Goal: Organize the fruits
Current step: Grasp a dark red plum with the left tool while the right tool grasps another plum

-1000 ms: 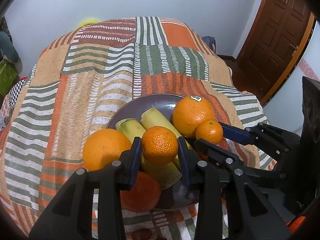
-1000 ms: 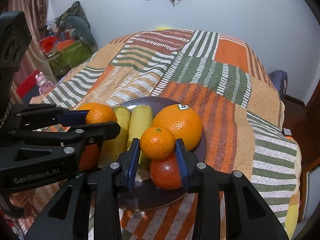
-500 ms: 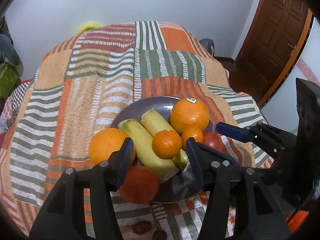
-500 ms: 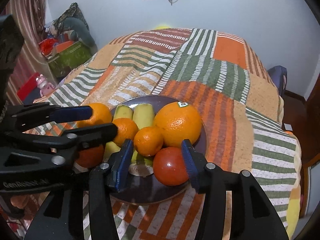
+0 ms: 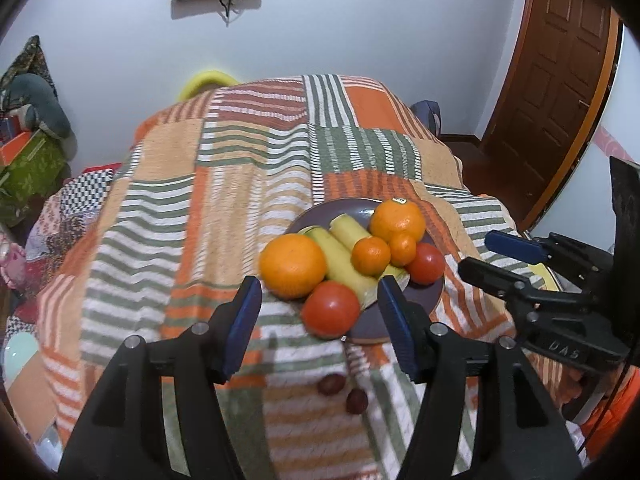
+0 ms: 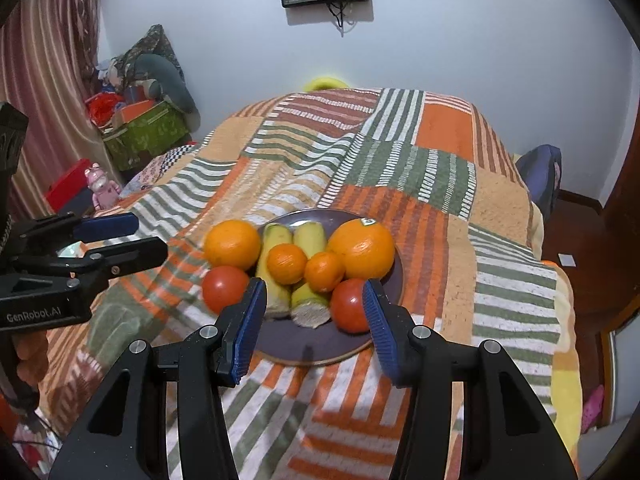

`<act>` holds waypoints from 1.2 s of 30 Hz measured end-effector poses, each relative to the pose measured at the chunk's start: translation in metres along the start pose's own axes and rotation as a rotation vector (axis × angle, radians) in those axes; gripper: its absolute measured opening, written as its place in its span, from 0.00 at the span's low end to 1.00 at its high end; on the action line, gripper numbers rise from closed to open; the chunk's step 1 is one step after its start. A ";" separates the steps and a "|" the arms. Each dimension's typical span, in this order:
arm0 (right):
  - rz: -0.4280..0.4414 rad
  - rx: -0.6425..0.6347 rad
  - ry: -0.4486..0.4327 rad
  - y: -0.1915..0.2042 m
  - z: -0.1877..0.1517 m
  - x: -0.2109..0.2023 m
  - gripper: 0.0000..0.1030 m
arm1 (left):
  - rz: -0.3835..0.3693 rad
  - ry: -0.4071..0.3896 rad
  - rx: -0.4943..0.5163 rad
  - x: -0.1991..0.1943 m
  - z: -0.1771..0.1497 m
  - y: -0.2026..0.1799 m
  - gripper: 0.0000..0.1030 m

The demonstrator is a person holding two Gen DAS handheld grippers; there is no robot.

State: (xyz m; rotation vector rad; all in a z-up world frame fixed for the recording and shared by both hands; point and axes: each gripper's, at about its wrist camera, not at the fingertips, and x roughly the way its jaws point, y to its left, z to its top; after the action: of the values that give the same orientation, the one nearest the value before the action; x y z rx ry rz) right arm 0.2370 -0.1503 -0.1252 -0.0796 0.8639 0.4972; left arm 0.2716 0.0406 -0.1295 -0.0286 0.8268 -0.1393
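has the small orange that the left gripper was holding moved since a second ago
Yes. The small orange has left the left hand-held gripper, whose jaws are opening empty, and now lies on the bananas in the plate.

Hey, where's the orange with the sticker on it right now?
The stickered orange sits at the plate's far right in the right wrist view, touching a small mandarin, just behind a tomato.
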 end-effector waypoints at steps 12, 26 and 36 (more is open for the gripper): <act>0.058 -0.028 0.079 0.047 -0.041 0.007 0.45 | 0.038 0.021 -0.021 -0.042 -0.046 0.030 0.62; 0.093 -0.042 0.223 0.083 -0.064 0.064 0.39 | 0.026 0.133 0.003 -0.019 -0.094 0.045 0.62; 0.108 -0.021 0.235 0.076 -0.064 0.071 0.22 | -0.049 0.168 0.006 0.010 -0.092 0.040 0.60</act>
State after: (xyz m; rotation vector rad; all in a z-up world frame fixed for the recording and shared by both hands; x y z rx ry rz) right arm 0.1961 -0.0729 -0.2097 -0.1124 1.0970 0.6059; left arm 0.2153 0.0811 -0.2028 -0.0321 0.9936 -0.1928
